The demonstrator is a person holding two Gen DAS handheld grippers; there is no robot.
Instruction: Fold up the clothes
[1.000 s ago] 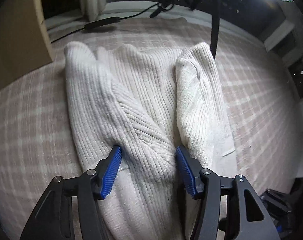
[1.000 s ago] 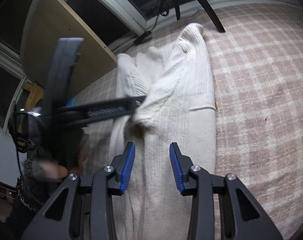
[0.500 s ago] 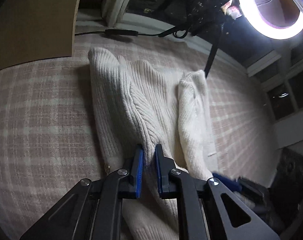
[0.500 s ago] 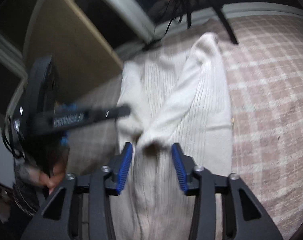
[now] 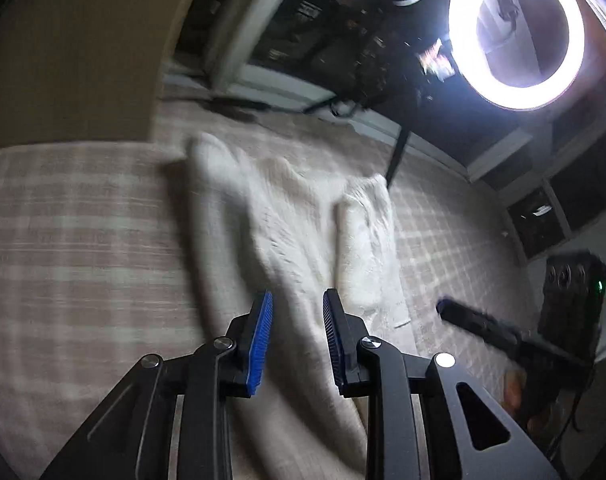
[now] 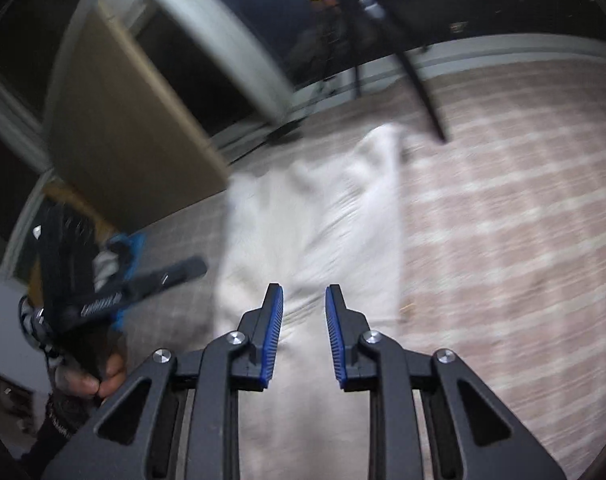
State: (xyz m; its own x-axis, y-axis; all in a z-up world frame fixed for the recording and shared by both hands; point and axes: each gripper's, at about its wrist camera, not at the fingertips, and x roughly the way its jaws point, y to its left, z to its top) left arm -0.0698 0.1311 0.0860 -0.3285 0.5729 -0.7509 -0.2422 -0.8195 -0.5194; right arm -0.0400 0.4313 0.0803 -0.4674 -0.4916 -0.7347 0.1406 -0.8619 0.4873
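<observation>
A white ribbed sweater (image 5: 303, 216) lies flat on the pink checked bedcover (image 5: 63, 240), both sleeves folded in over its body. My left gripper (image 5: 297, 297) hovers open above the sweater's near part, with only cloth showing below the gap. Seen from the right wrist, the same sweater (image 6: 315, 216) runs away from me. The right gripper (image 6: 305, 290) is open over its lower middle and holds nothing. The left gripper (image 6: 143, 280) sits off the sweater's left edge, held by a hand (image 6: 103, 376). Both views are motion-blurred.
A lit ring light (image 5: 517, 34) on a dark tripod leg (image 5: 397, 156) stands at the far edge. A tan board (image 5: 75, 60) leans at the back left. A black device with a green light (image 5: 571, 300) is at right. A cable and power strip (image 5: 239, 106) lie beyond the sweater.
The left gripper, shut on the sleeve fold half a second ago, has opened and pulled back and up. The right gripper stayed open and also drew back from the sweater.
</observation>
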